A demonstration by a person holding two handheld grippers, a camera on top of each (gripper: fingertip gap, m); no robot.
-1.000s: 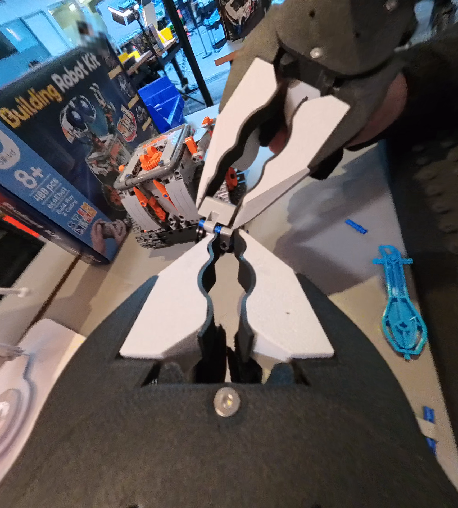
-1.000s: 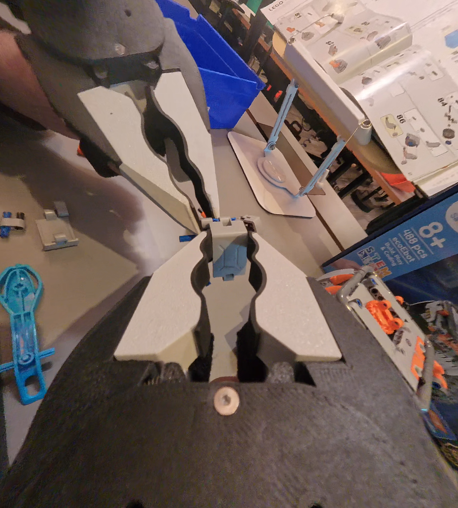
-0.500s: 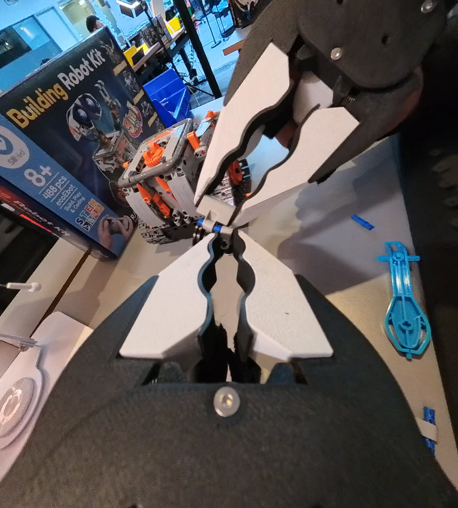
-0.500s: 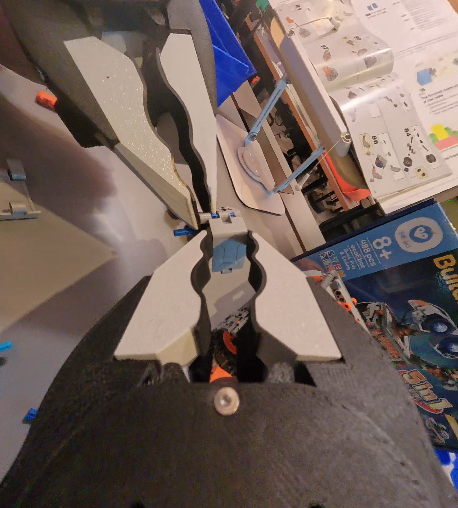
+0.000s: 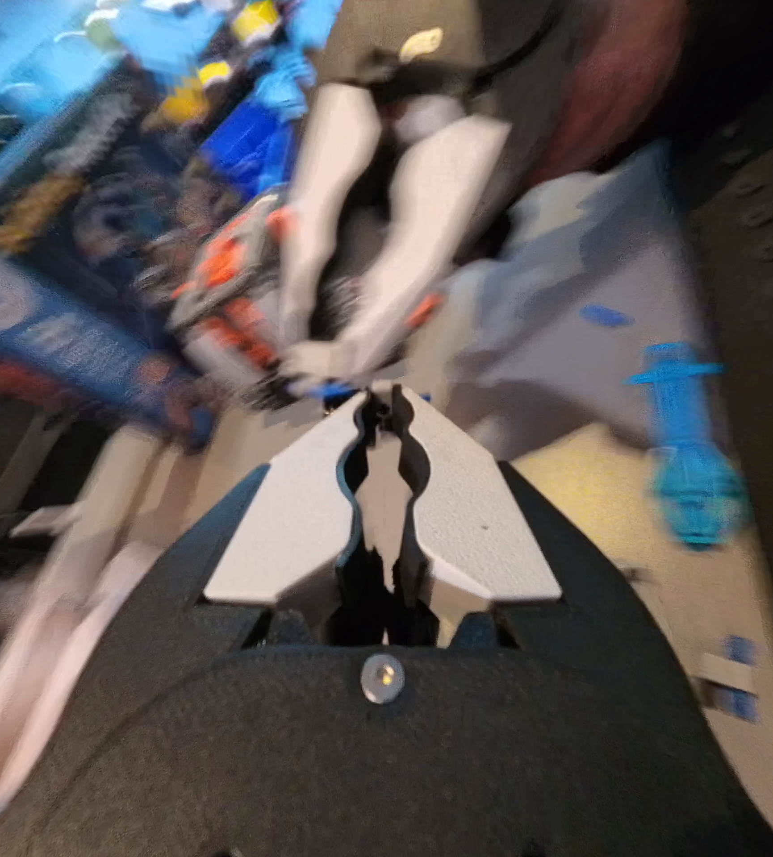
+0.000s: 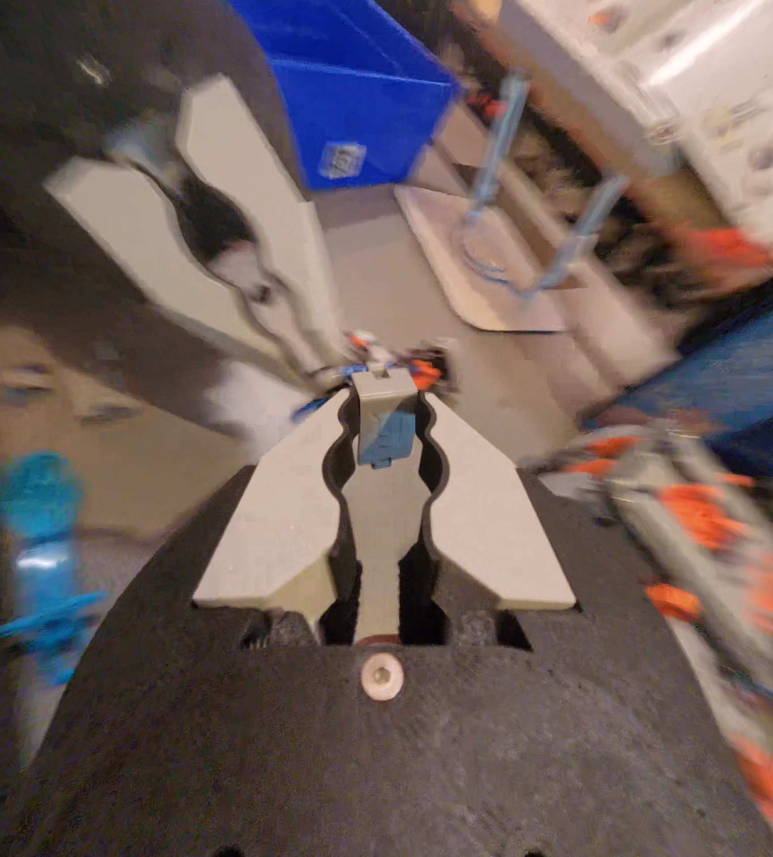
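Grey plastic, with a blue panel on its near face: that is the small brick part (image 6: 383,417) my right claw (image 6: 384,399) pinches at the fingertips, the jaws pressed onto its two sides. My left claw (image 5: 380,408) meets it tip to tip, its jaws drawn nearly together on something small and dark with a blue pin (image 5: 335,389) just beyond; the blur hides what exactly is nipped there, and I cannot tell whether pin and grey part are joined. Both claws are off the tan table (image 5: 598,491), and both views are smeared by motion.

In the right wrist view my left claw shows at upper left, slanting down to the grey part. To the right of the claws lies the grey and orange brick model (image 6: 681,505), and behind it a dark blue printed box (image 6: 718,408); its lettering is too smeared to make out. Farther back stand a blue bin (image 6: 366,111) with a pale sticker, also unreadable, and a white stand base (image 6: 482,283) with two thin uprights carrying open printed pages (image 6: 718,102). A translucent blue tool (image 5: 690,473) lies flat on the table, well apart from the claws, with a small blue piece (image 5: 605,315) beyond it.
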